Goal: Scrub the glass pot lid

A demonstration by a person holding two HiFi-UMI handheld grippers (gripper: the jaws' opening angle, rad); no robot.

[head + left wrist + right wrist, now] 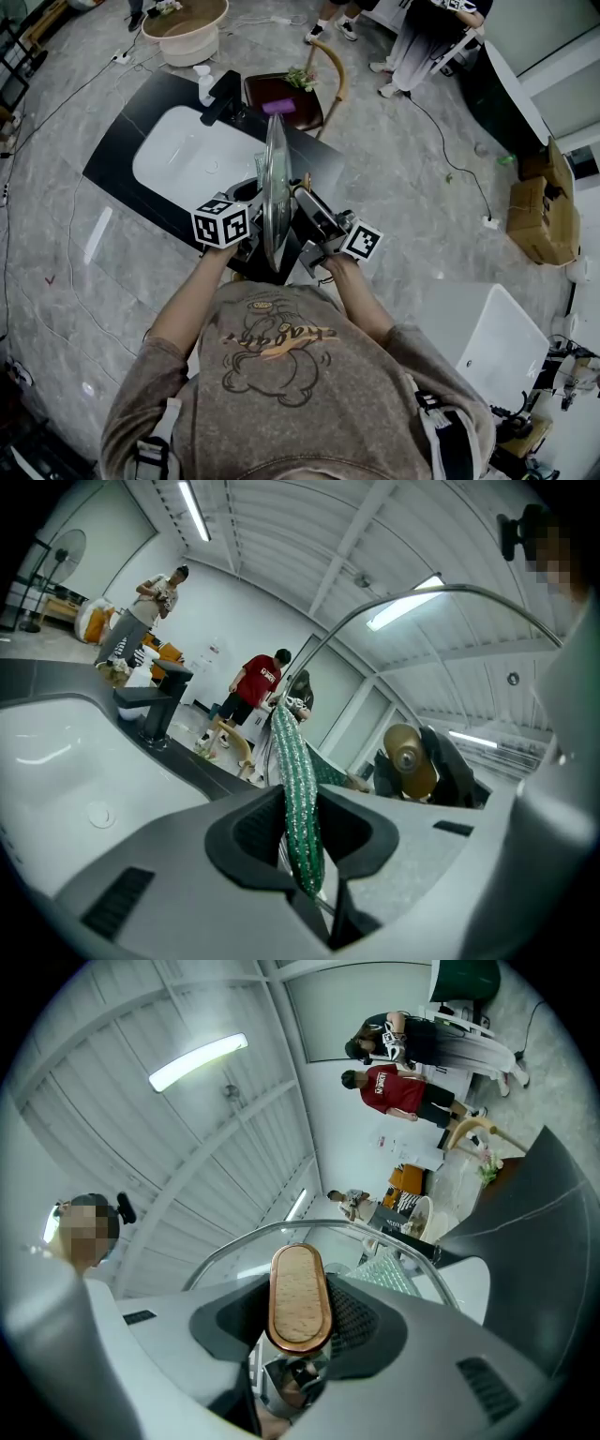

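The glass pot lid (275,183) stands upright and edge-on between my two grippers, over the near edge of the sink. My right gripper (306,228) is shut on the lid's wooden, copper-rimmed knob (300,1299), and the lid's metal rim (281,1227) arcs above the jaws. My left gripper (253,236) is shut on a green glittery scrub sponge (298,794), which stands on edge between the jaws (302,834) close to the lid's other face. In the left gripper view the glass lid (441,594) fills the right side, and the knob (410,758) shows through it.
A white sink basin (192,155) is set in a black counter (122,141), with a black faucet (220,98) and a white bottle (204,84) at its far end. Beyond stand a wooden chair (323,80) and several people. Cardboard boxes (539,211) lie on the right.
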